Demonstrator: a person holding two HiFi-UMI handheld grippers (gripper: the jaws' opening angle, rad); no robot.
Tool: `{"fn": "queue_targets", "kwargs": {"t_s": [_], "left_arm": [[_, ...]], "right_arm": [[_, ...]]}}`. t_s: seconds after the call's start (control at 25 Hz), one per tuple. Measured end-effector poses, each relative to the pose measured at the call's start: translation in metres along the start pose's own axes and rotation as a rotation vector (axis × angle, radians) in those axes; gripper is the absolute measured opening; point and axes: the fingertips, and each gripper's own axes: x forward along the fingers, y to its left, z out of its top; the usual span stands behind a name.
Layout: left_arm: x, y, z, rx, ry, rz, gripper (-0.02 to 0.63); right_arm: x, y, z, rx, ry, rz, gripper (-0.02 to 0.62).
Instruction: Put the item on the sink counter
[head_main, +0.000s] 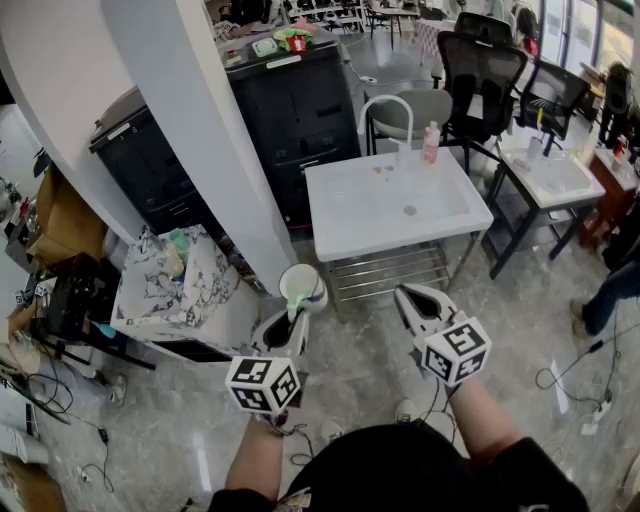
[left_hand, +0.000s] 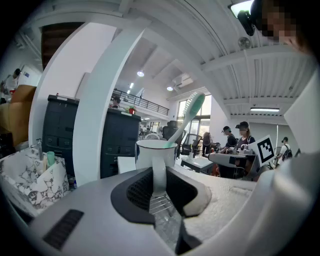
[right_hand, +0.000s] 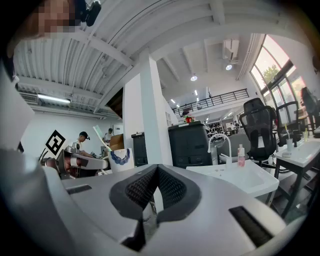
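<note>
A white mug with a green toothbrush standing in it hangs over the floor in front of me. My left gripper is shut on the mug's handle. In the left gripper view the handle runs down between the black pads, with the mug and toothbrush upright beyond them. The white sink counter with its curved faucet stands ahead, apart from both grippers. My right gripper is shut and holds nothing; past it the right gripper view shows the sink counter.
A pink soap bottle stands at the sink's back edge. A slanted white pillar and black cabinets rise to the left. A marble-patterned box sits low left. Office chairs and a second sink are at the right.
</note>
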Motion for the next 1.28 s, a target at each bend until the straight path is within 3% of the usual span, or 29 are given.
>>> {"fn": "queue_targets", "kwargs": {"t_s": [0.56, 1.28], "left_arm": [[0.013, -0.011, 0.000, 0.000, 0.010, 0.002, 0.060], [0.079, -0.078, 0.000, -0.001, -0.002, 0.041, 0.060]], "right_arm": [[-0.008, -0.016, 0.001, 0.023, -0.036, 0.002, 0.000], [-0.032, -0.108, 0.008, 0.042, -0.048, 0.049, -0.001]]}}
